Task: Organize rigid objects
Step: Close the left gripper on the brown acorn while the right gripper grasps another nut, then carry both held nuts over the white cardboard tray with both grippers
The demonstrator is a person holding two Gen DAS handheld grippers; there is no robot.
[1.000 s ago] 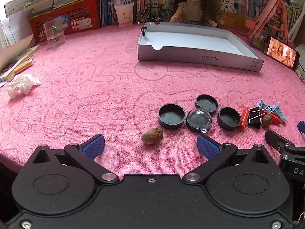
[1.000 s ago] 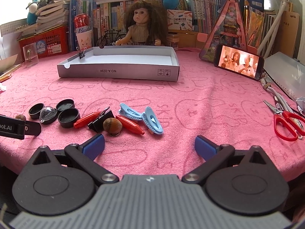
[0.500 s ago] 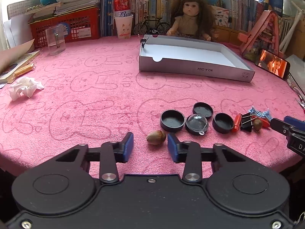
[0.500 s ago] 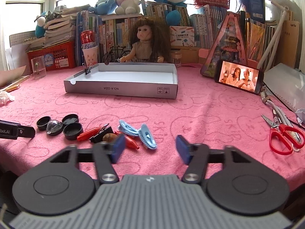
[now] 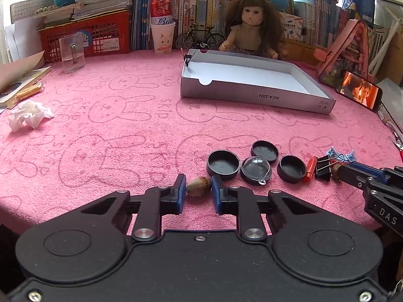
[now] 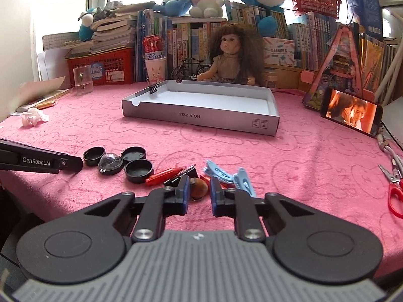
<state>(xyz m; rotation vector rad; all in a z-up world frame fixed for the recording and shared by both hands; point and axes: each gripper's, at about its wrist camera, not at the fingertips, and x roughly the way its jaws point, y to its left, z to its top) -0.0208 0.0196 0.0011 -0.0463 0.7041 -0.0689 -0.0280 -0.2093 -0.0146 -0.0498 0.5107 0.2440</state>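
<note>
Two brown nuts lie near the front edge of the pink cloth. My left gripper (image 5: 199, 188) is shut on one nut (image 5: 199, 186), its blue pads pressing both sides. My right gripper (image 6: 199, 188) is closing around the other nut (image 6: 198, 187); a thin gap shows at its right pad. Beside them lie three black caps (image 5: 223, 162), a clear dome (image 5: 255, 170), a black binder clip (image 5: 322, 168), a red clip (image 6: 163, 176) and blue clips (image 6: 226, 175). A grey cardboard tray (image 5: 252, 95) stands further back, holding only a clip on its left wall.
Red scissors (image 6: 394, 193) lie at the right edge and a lit phone (image 6: 352, 112) leans behind them. A crumpled tissue (image 5: 27, 117) and a glass (image 5: 71, 55) are at the left. A doll (image 5: 252, 25), books and a red basket line the back.
Both grippers went from wide open to nearly closed, each around its own nut. The views tilted up slightly; the objects on the cloth stayed put.
</note>
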